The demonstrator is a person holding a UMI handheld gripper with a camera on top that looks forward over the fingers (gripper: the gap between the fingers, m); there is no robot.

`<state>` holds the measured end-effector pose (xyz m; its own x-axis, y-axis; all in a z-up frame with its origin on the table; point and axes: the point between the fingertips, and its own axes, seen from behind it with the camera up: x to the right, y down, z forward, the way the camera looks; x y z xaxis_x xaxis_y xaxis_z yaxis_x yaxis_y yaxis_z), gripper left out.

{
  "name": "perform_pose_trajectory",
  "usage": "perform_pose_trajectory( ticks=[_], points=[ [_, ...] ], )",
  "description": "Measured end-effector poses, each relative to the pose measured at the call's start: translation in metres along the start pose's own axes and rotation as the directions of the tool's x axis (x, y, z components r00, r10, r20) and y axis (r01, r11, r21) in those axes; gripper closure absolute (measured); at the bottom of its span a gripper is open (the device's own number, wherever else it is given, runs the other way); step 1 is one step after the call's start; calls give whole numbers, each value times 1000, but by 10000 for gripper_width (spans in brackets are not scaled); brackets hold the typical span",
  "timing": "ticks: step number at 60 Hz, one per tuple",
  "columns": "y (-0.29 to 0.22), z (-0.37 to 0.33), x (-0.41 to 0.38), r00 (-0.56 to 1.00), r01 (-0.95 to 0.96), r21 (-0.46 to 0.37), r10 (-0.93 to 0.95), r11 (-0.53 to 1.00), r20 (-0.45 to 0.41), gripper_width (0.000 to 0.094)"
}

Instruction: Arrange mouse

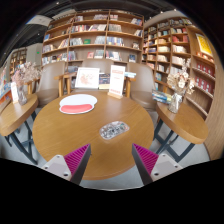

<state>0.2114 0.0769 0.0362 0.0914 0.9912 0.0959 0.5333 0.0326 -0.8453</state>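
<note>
Tool (110,160) hung open and empty over the near edge of the round bench (60,135), mouse (113,129) lying just ahead between its fingers near bench centre, long axis running roughly crosswise.

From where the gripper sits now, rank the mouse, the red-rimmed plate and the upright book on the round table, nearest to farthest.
The gripper has its fingers open, with nothing between them.
1. Mouse: just ahead of the fingers, near the middle of the round table.
2. Red-rimmed plate: beyond the mouse, to its left.
3. Upright book: at the table's far edge, before the bookshelves.
</note>
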Motion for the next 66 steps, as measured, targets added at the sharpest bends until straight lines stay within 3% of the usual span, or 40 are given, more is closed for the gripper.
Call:
perform_pose_trajectory(
  ticks=[22, 66],
  points=[
    [15, 69, -1, 1000, -23, -75, 24, 997, 4, 85],
    [-36, 157, -16, 996, -79, -103, 83, 992, 37, 95]
  ],
)
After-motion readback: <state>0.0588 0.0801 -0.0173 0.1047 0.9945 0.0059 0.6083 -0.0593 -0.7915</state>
